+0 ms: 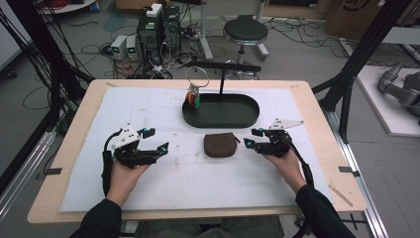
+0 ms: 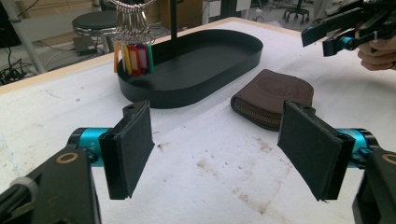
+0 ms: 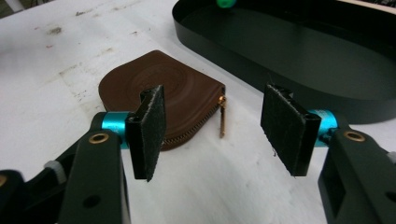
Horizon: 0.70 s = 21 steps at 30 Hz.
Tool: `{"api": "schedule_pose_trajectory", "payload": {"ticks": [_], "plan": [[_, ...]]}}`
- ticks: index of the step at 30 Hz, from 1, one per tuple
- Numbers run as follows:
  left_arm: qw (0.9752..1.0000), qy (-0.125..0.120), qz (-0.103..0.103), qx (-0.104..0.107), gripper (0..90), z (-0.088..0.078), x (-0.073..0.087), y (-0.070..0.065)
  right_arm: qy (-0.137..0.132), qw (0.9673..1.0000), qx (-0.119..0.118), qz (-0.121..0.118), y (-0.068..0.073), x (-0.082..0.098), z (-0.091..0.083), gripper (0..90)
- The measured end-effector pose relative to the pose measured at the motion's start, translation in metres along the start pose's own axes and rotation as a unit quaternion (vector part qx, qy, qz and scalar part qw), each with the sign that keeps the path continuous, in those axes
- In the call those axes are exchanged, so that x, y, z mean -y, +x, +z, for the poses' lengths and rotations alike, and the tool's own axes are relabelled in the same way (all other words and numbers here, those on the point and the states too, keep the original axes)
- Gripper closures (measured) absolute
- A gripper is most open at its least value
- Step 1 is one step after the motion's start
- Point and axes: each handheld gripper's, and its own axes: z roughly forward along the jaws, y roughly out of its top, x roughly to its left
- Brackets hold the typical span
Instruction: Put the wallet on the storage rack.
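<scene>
As we closed on brown pouch (image 3: 163, 91), lying on white mat (image 1: 148, 183) just before black tray (image 1: 220, 121), right gripper (image 3: 212, 126) jaws stood apart, empty. We judged pouch light, soft; pinch across zipper edge.

Dim, even overhead light; soft shadows under the black oval metal tray (image 1: 220, 119); gripper views blur at the bottom edges.

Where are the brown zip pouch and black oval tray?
brown zip pouch (image 1: 220, 145), high view, middle of its top face
black oval tray (image 2: 163, 95), left gripper view, near outer wall
</scene>
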Motion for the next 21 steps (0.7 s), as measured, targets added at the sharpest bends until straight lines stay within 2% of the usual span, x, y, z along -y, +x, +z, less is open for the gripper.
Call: {"api": "schedule_pose_trajectory", "payload": {"ticks": [7,15,21], "plan": [[1.0,0.0,0.001,0.001,26.2,0.0,0.0,-0.001,-0.001,1.0,-0.004,0.004,0.0,-0.013,0.018,48.2],[1.0,0.0,-0.003,0.004,26.3,0.0,0.001,0.001,0.03,0.9995,-0.009,0.005,-0.002,-0.023,0.046,55.9],[1.0,0.002,-0.002,0.005,26.2,0.0,0.001,0.001,0.052,0.9984,-0.004,0.021,-0.009,-0.024,0.061,56.2]]}}
